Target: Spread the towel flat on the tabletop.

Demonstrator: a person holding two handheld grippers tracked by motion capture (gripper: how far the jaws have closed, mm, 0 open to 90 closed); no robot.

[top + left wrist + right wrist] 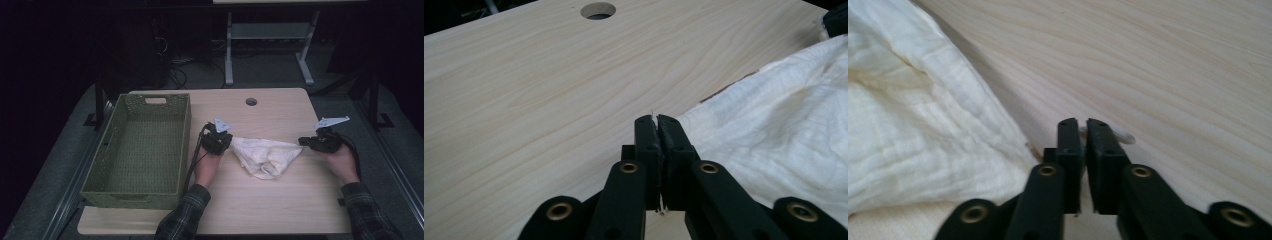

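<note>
The high view is dim, and the room beyond the surface [280, 200] sinks into near black. The pale wood and the cream cloth [265, 155] are its brightest parts. Both gripper views are far brighter and evenly lit, without glare. There the cloth casts a soft shadow along its edge, and the near black linkage looks slightly soft.

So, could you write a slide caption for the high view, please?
Two grippers, left and right, pinch opposite corners of a cream cloth beside a green basket.
</note>
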